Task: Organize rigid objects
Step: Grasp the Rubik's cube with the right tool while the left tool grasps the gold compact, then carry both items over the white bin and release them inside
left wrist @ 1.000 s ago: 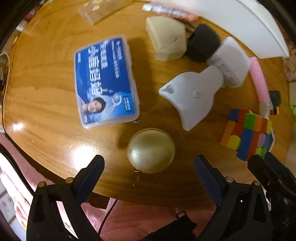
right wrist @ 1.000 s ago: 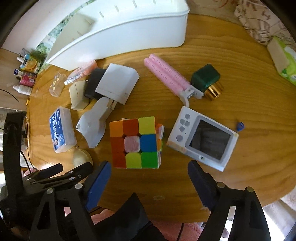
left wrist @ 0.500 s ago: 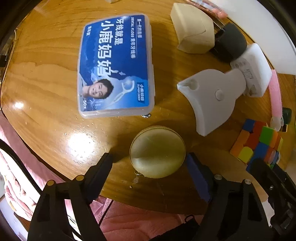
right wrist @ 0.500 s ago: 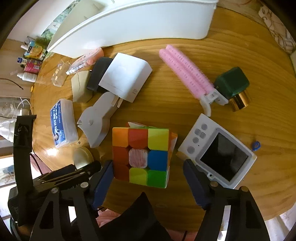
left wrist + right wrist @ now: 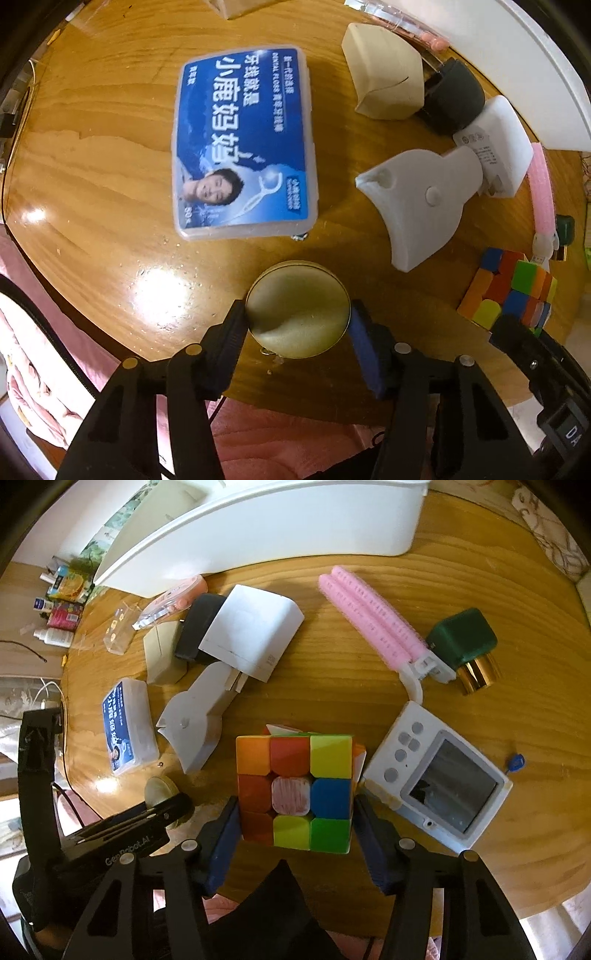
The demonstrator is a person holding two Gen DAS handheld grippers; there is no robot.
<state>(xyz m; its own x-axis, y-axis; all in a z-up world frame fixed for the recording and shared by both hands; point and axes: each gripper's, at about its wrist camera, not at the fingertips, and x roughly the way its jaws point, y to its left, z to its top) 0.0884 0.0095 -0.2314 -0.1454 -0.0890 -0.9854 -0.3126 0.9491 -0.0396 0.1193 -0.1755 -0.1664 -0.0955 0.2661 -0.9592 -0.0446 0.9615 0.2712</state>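
- White bin (image 5: 258, 528): a large rigid tub at the far edge of the table (image 5: 480, 709); judged the likely destination. Only the right wrist view shows its long wall; the left wrist view catches a corner.
- Floss box (image 5: 243, 144): a flat, blue-labelled plastic case near the table's left edge, probably light and slick. Its label is legible only in the left wrist view.
- Puzzle cube (image 5: 295, 790): stiff and light, with flat opposite faces that suit a side grip, though its layers may twist. It sits near the table's near edge, between the pads of the right gripper (image 5: 295, 823), whose jaws are closing; the pads appear to touch both side faces, though firm pressure cannot be confirmed.
- Round tin (image 5: 297, 308): brass-coloured, hard and smooth, so likely slippery; best taken across its full width. It lies at the near edge, left of the cube. The left gripper (image 5: 297, 321) is closing around it, one pad at the rim on each side, seemingly in contact.
- The right wrist view alone shows the handheld device (image 5: 436, 782), pink clip (image 5: 369, 616) and green cap (image 5: 461, 638).
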